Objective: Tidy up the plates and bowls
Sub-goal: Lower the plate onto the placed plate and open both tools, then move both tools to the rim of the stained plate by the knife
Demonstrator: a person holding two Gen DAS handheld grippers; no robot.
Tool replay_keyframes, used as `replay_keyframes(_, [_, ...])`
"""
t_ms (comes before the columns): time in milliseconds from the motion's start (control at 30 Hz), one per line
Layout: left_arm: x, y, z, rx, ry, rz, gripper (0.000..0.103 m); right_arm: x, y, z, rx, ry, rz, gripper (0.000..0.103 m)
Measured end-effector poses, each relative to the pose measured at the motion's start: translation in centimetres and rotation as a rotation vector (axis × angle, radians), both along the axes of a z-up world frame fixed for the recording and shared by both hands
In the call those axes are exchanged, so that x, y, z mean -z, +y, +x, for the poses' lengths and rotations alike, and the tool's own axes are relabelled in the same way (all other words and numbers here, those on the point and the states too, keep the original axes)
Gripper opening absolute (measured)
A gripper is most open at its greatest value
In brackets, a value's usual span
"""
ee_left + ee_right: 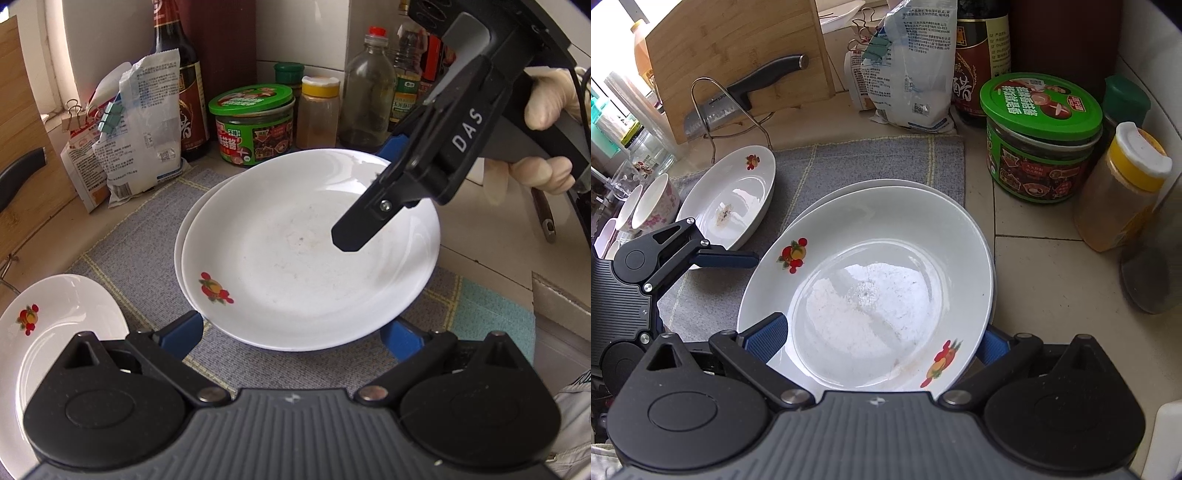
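Note:
Two white fruit-print plates are stacked on the grey mat; the top plate (306, 258) (871, 284) sits slightly offset on the lower one (184, 236) (871, 186). My right gripper (882, 339) is open, its blue pads on either side of the top plate's near rim; it also shows in the left wrist view (365, 206), reaching over the plate's far right. My left gripper (295, 332) is open, straddling the stack's near edge, empty. A third fruit-print plate (55, 339) (731, 192) lies on the mat to the left.
Green-lidded jar (255, 125) (1041, 136), yellow-capped spice jar (1123, 192), vinegar bottle (177, 74), bagged packets (136, 122) and oil bottles (369, 88) crowd the back. A cutting board with knife (738, 55) and floral bowls (653, 203) stand left.

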State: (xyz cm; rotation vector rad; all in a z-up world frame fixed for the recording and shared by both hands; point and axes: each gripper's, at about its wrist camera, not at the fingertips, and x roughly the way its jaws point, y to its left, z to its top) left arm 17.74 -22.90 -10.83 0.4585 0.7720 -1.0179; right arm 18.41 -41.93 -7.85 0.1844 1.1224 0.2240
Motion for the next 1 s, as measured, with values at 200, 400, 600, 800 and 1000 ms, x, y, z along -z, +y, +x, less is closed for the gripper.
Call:
replay_keyframes(200, [-0.1, 0.0, 0.1, -0.025, 0.025, -0.010, 0.101, -0.1, 0.8, 0.1, -0.002, 0.013, -0.052, 0.103])
replay_keyframes(400, [0.0, 0.0, -0.2, -0.051, 0.037, -0.022, 0.101, 0.1, 1.7, 0.0, -0.020, 0.022, -0.135, 0.103])
replay_keyframes(600, [0.0, 0.4, -0.6, -0.069, 0.030, -0.044, 0.101, 0.5, 1.9, -0.5, -0.013, 0.028, -0.203, 0.103])
replay_keyframes(800, [-0.9, 1.8, -0.9, -0.144, -0.002, -0.062, 0.102, -0.8, 2.9, -1.8, -0.041, -0.064, -0.268, 0.103])
replay_keyframes(1000, [-2.1, 4.5, -1.8, -0.301, -0.040, -0.045, 0.102, -2.3, 3.8, -2.9, -0.084, -0.193, -0.247, 0.103])
